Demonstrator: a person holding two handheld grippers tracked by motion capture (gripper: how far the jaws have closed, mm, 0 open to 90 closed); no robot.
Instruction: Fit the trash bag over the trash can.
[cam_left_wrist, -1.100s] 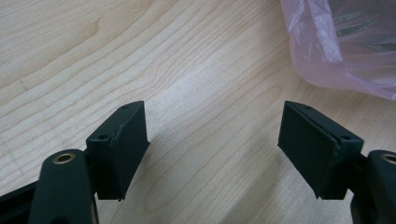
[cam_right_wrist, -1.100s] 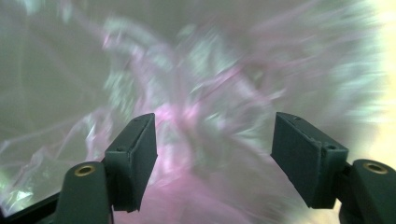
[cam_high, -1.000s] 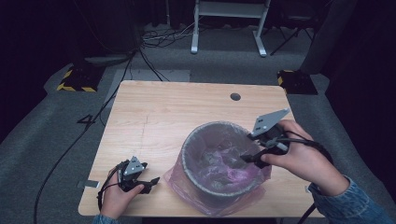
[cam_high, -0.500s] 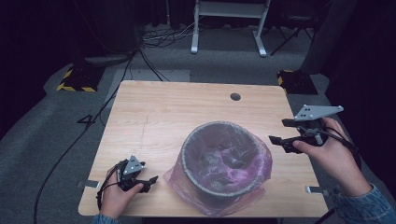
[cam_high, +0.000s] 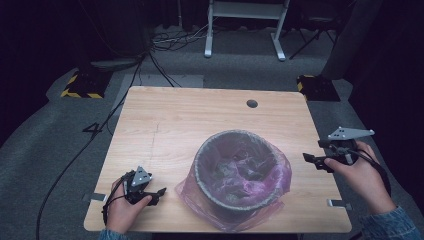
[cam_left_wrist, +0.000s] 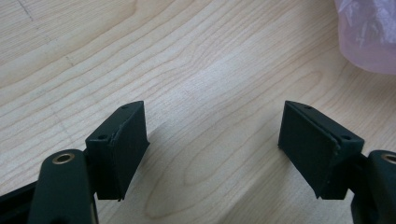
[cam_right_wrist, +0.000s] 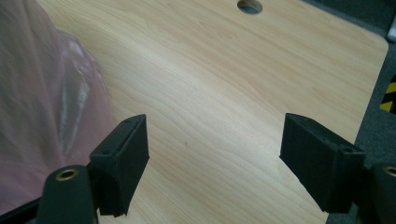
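Left gripper (cam_high: 156, 192), lower left of the high view: jaws spread wide, empty, near the pink bag (cam_high: 280, 172). Grey bin (cam_high: 236, 172), lower centre, is lined with that bag. Right gripper (cam_high: 311, 160), right edge: jaws apart, empty, clear of the bin.

Light wooden table (cam_high: 200, 120) with pale grain, standing on grey carpeted floor (cam_high: 60, 150). Near the front edge, right of centre: a grey bin (cam_high: 235, 172) lined with a pink plastic bag (cam_high: 197, 192), the bag's loose skirt spread flat on the tabletop around the bin's base. Far behind the bin, close to the back edge: a small round cable hole (cam_high: 252, 103). Left of the bin, at the front left corner: a hand resting on the wood. Clipped to the front edge either side of the bin: small metal brackets (cam_high: 334, 203).
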